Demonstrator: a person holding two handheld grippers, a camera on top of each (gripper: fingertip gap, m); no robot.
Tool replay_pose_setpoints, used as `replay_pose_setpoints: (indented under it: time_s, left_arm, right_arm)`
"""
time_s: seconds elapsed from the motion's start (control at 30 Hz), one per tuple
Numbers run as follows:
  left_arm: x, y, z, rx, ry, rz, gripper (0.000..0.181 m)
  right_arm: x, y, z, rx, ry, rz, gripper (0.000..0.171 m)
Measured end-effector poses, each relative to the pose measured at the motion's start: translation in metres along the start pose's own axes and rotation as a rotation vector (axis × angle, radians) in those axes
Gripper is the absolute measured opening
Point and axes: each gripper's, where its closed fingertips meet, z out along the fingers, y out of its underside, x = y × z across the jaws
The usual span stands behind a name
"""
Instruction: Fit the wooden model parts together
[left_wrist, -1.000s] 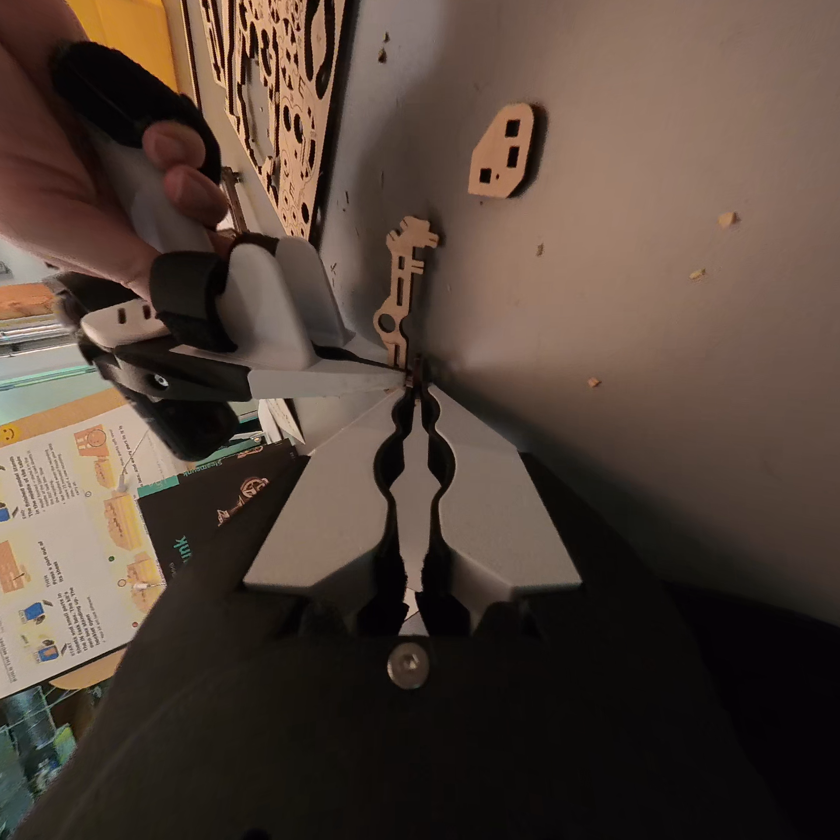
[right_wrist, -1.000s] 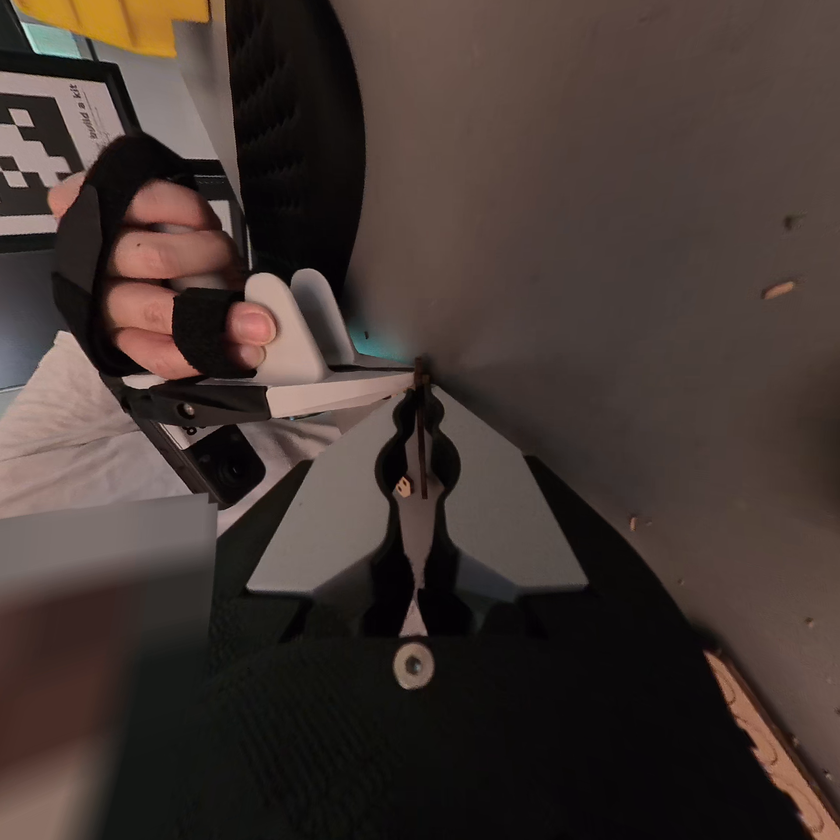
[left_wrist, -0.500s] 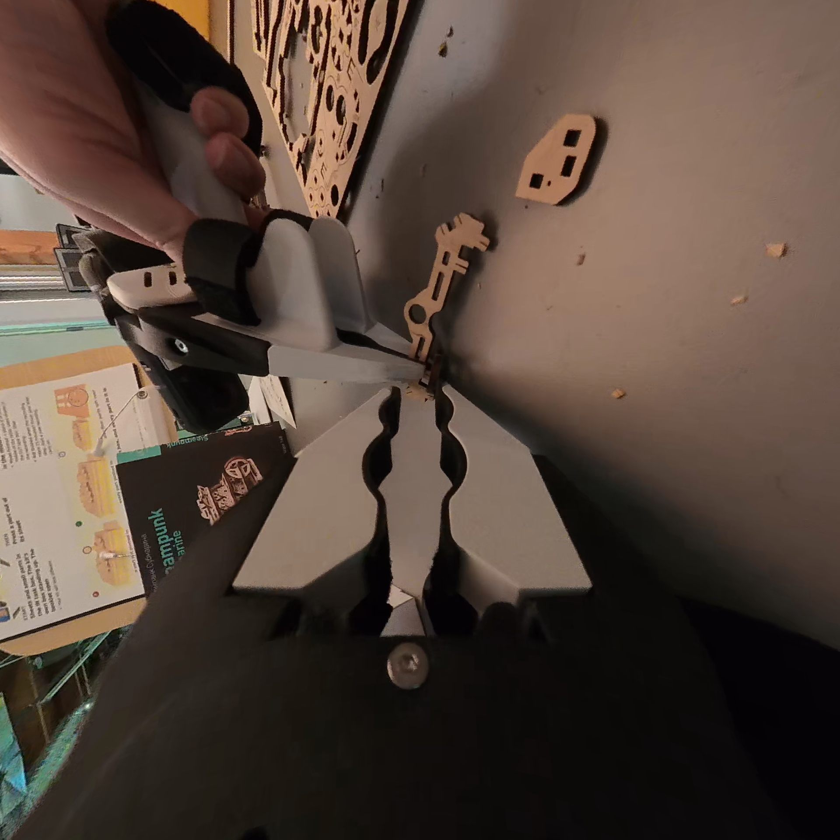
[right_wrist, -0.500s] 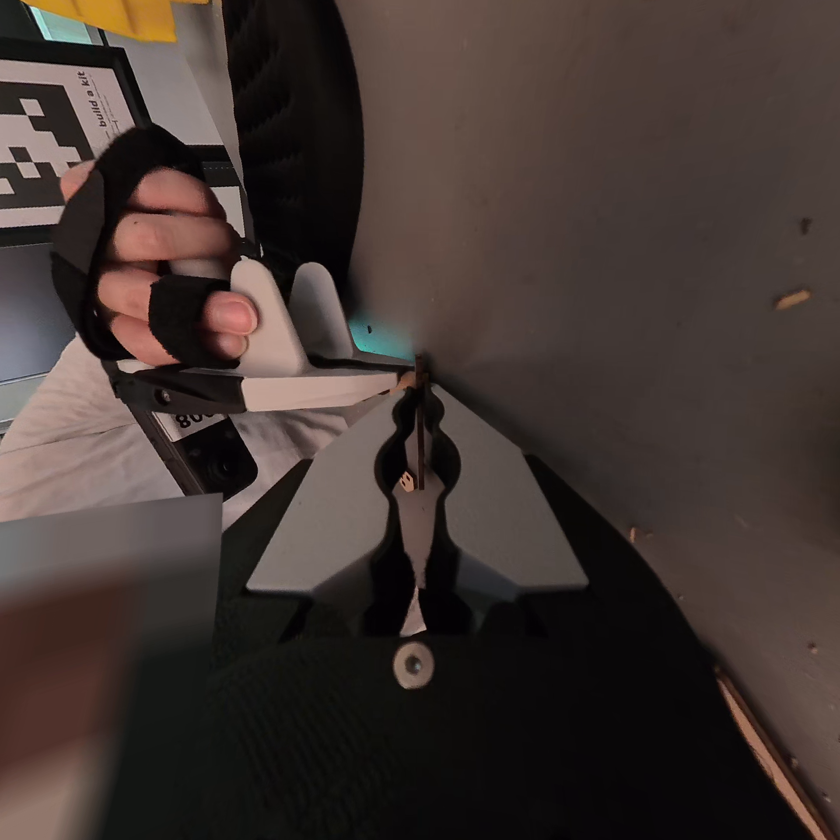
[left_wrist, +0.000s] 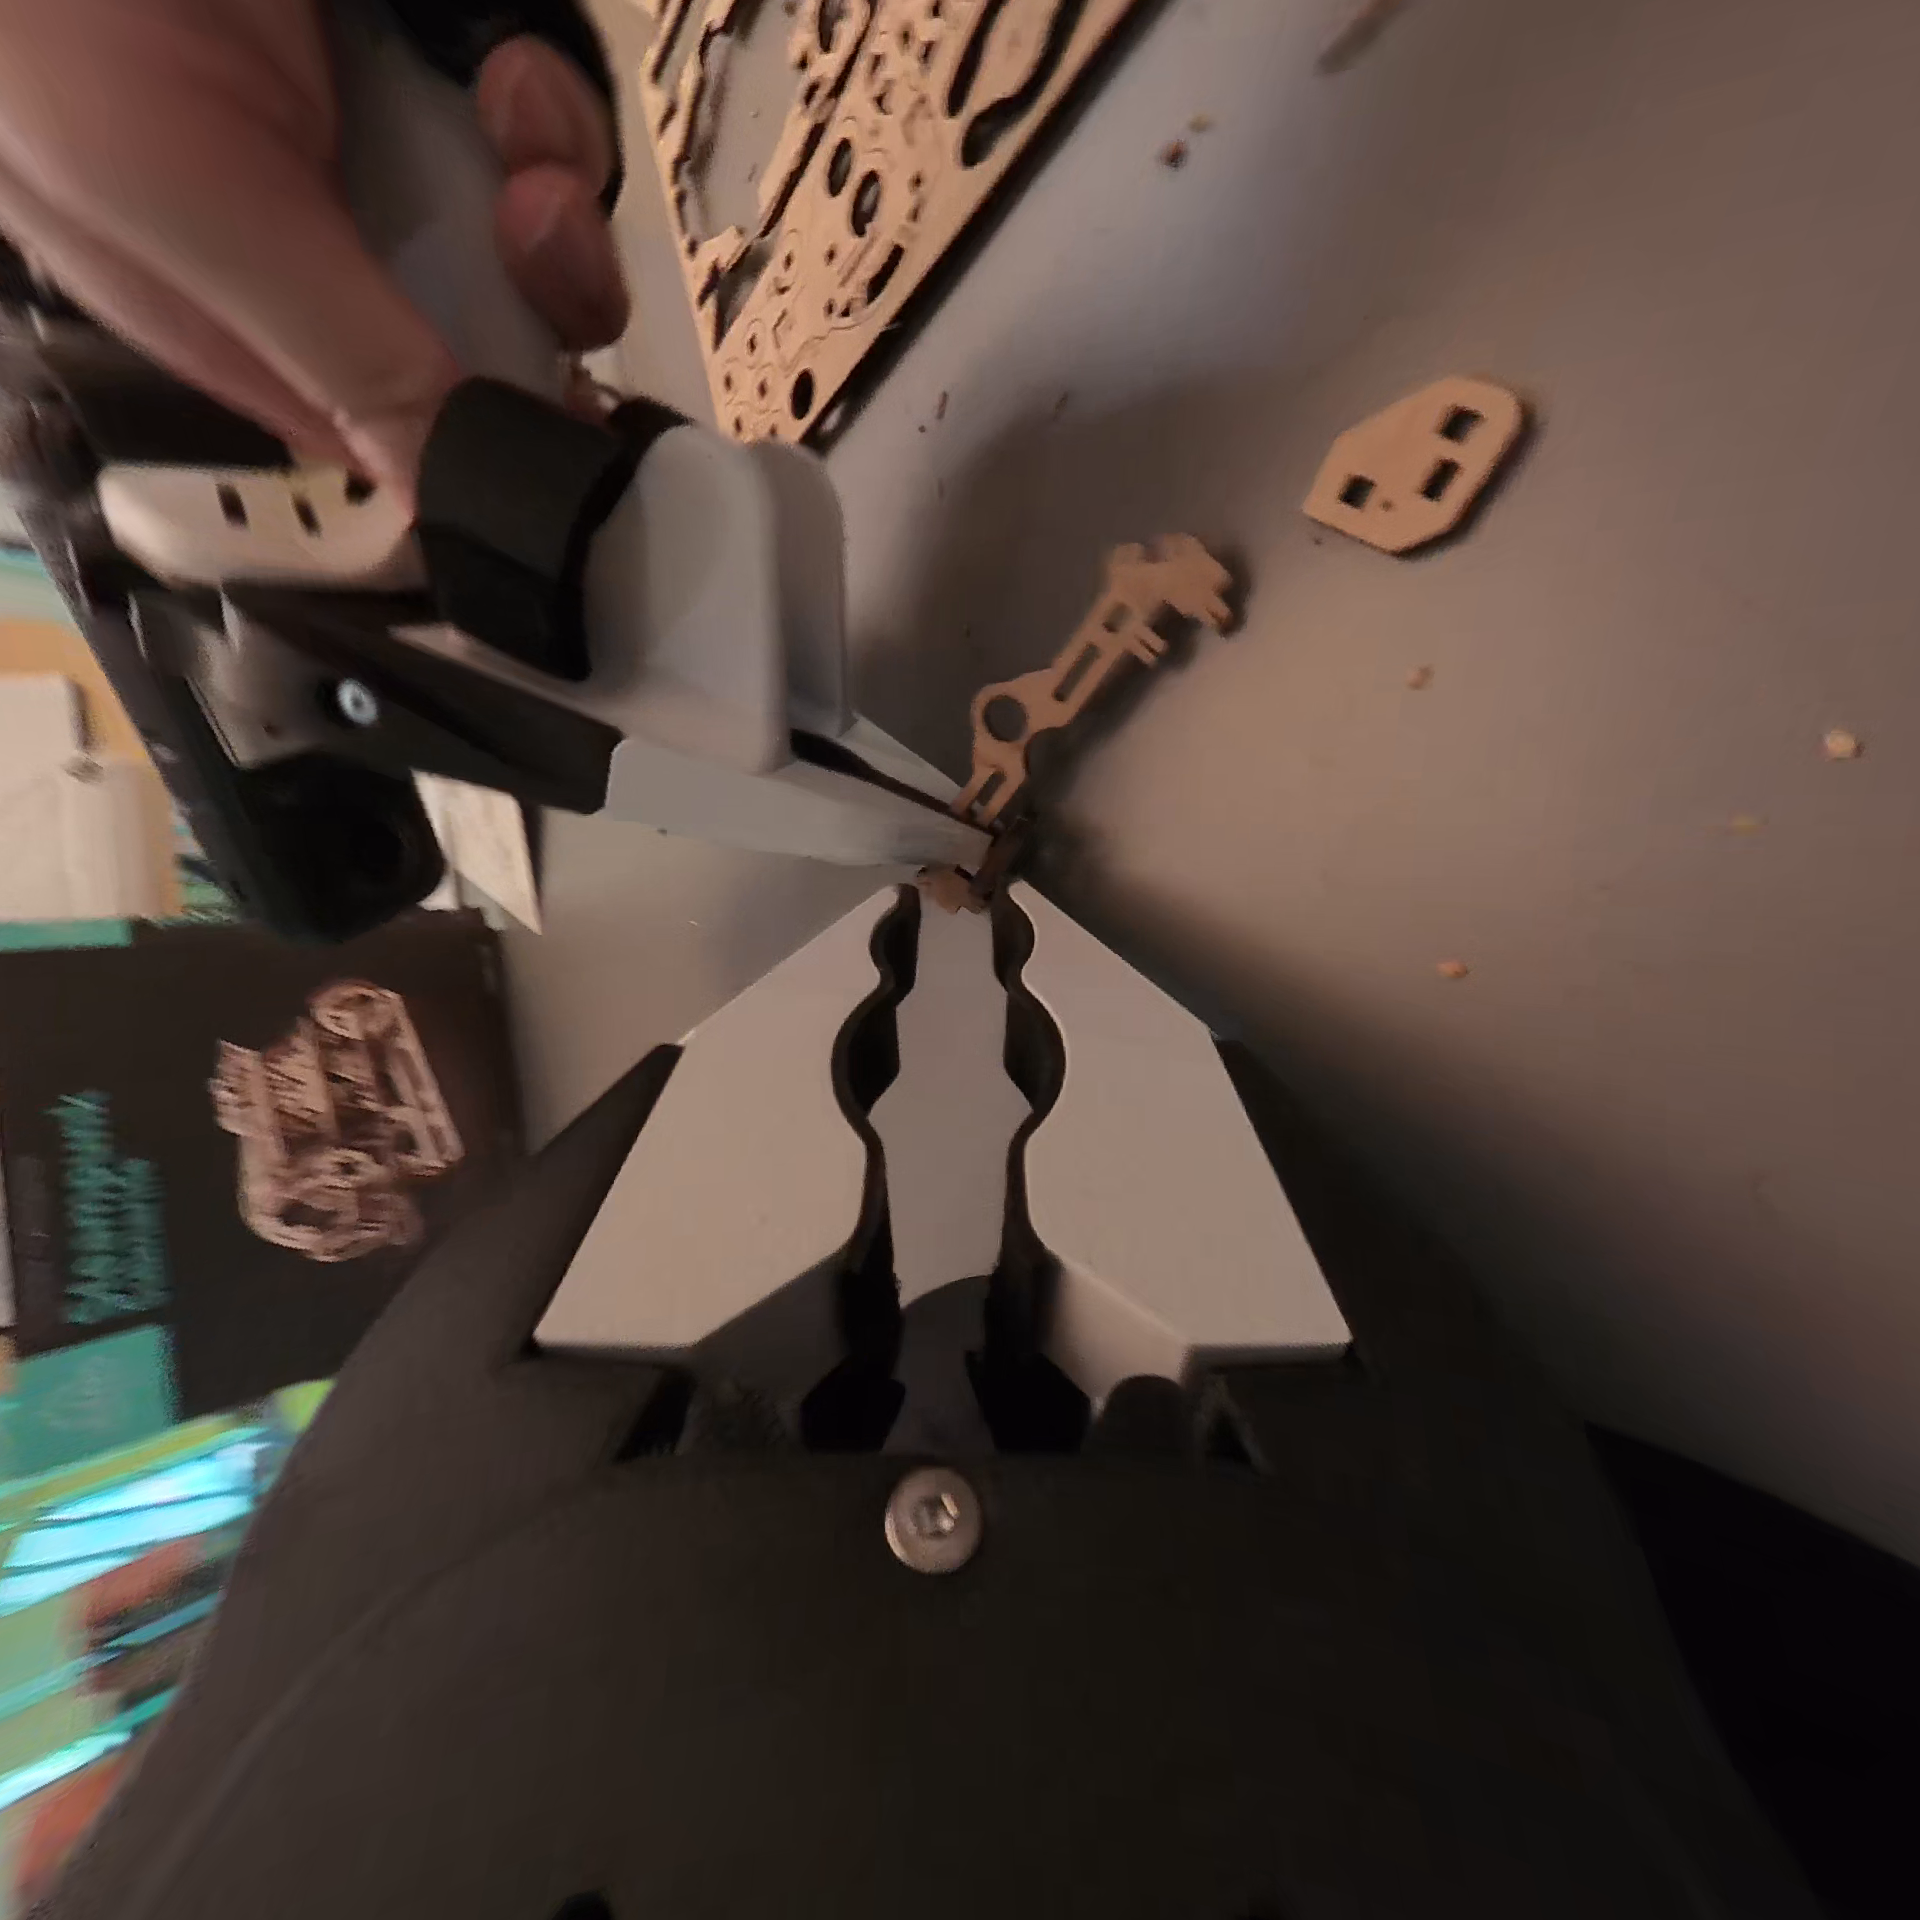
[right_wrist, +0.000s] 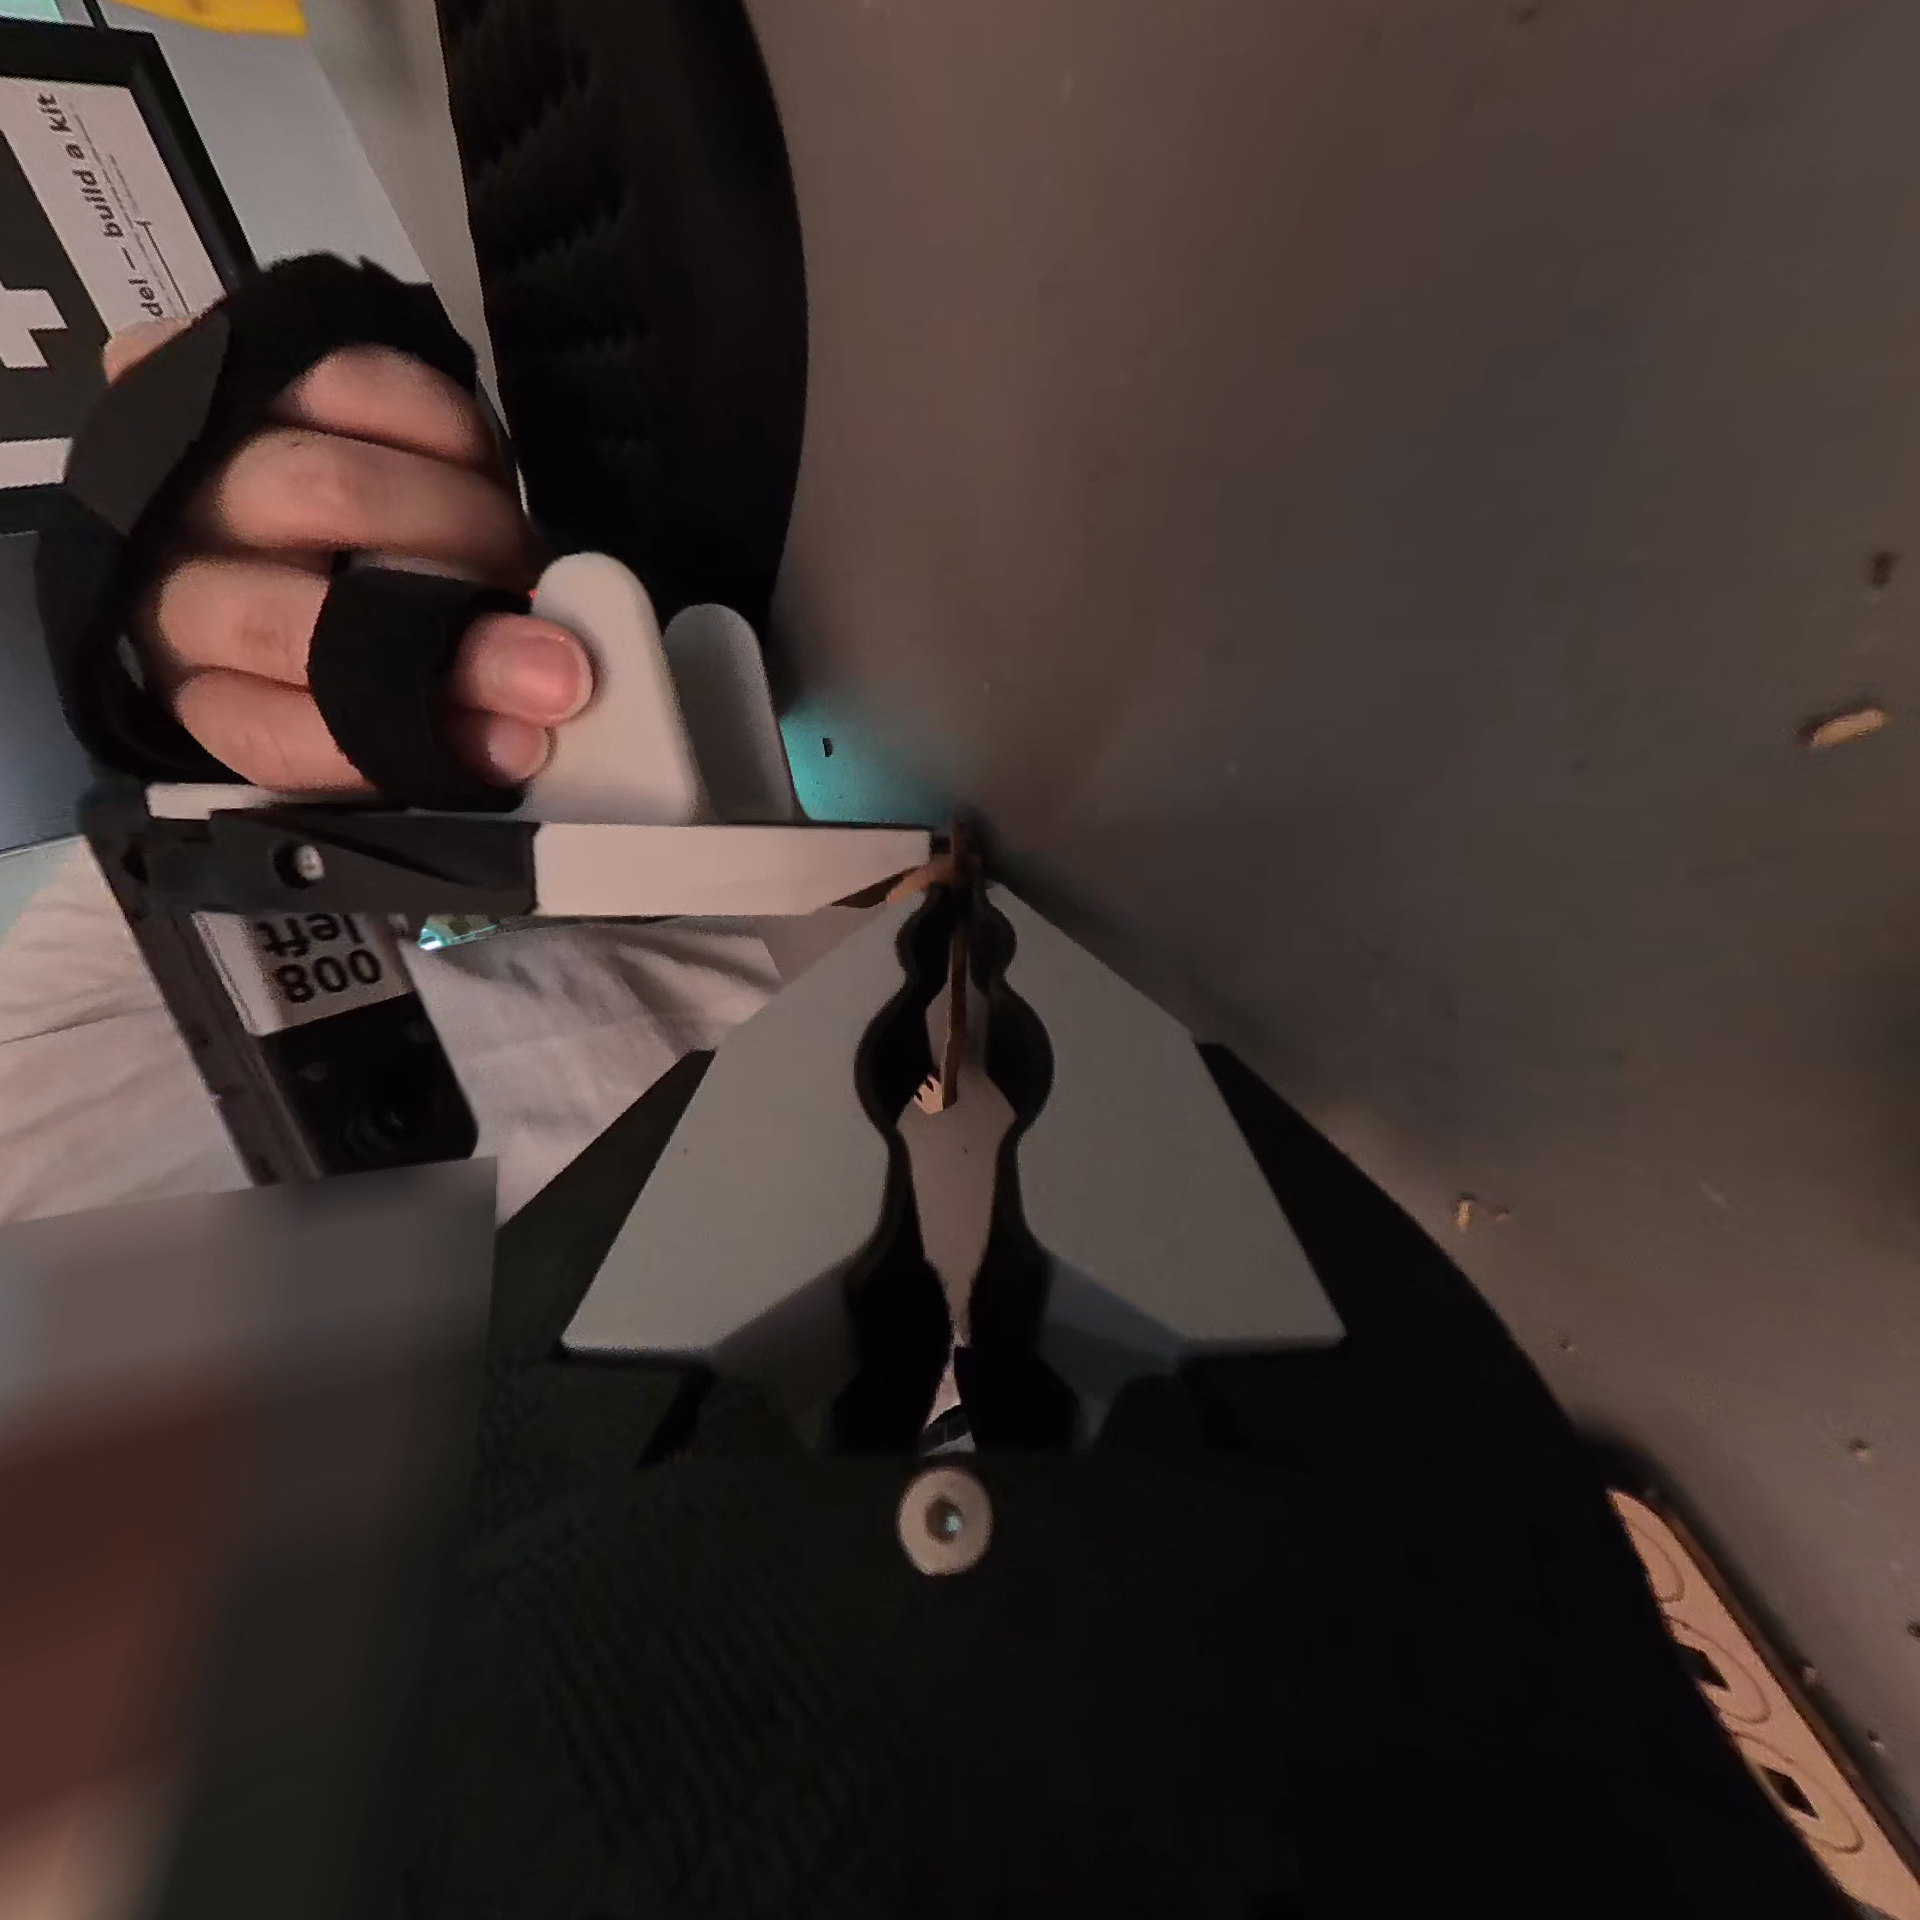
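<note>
My right gripper is shut on a long key-shaped wooden part, seen edge-on between its fingers. In the left wrist view that gripper comes in from the left, and the key-shaped part sticks out past its tips over the grey table. My left gripper has its jaws a little apart. A small tan wooden piece sits between its tips, at the lower end of the key-shaped part. In the right wrist view the left gripper meets my right one tip to tip.
A loose flat wooden part with three rectangular holes lies on the table to the right. A laser-cut wooden sheet lies at the top. The dark kit box is at the left. Wood crumbs are scattered around. Another sheet edge shows at the lower right.
My left gripper's jaws have spread from nearly closed to a small gap. Both grippers stayed tip to tip while the left view swung, shifting the loose parts right.
</note>
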Motion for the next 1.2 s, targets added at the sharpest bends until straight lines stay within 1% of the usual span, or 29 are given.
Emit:
replay_pose_setpoints:
  time_s: [0.03, 0.13, 0.3, 0.47, 0.57, 0.73, 0.97, 1.2]
  left_arm:
    - [-0.0002, 0.0, 0.0003, 0.004, 0.016, -0.038, 0.013]
    - [0.0005, -0.0004, 0.0004, 0.01, 0.038, -0.078, 0.011]
    - [-0.0032, -0.0017, -0.0003, 0.042, -0.053, 0.027, 0.019]
    - [-0.0082, -0.0014, 0.0005, 0.044, 0.023, 0.004, 0.03]
    - [-0.0055, -0.002, 0.0011, 0.033, 0.062, 0.043, 0.025]
    - [-0.0023, -0.0014, 0.0013, 0.019, 0.091, 0.042, 0.02]
    - [-0.0022, -0.0011, 0.0, 0.013, 0.143, 0.006, 0.025]
    - [-0.0019, -0.0047, 0.0003, 0.028, 0.158, -0.026, 0.027]
  right_arm:
    - [0.0001, 0.0, 0.0001, 0.003, 0.008, -0.002, 0.002]
    - [0.0001, -0.0002, 0.0, 0.013, 0.003, -0.003, 0.002]
    - [-0.0003, 0.0004, 0.0, 0.011, -0.018, -0.052, 0.002]
    - [-0.0003, 0.0, 0.0, -0.002, -0.036, -0.075, 0.002]
    - [-0.0004, -0.0001, 0.0, 0.009, -0.067, -0.073, 0.002]
    - [-0.0006, -0.0002, -0.0001, 0.026, -0.124, -0.057, 0.002]
    - [-0.0007, 0.0001, 0.0, 0.018, -0.13, -0.065, 0.002]
    - [-0.0026, -0.0002, 0.0004, 0.035, -0.205, -0.039, 0.002]
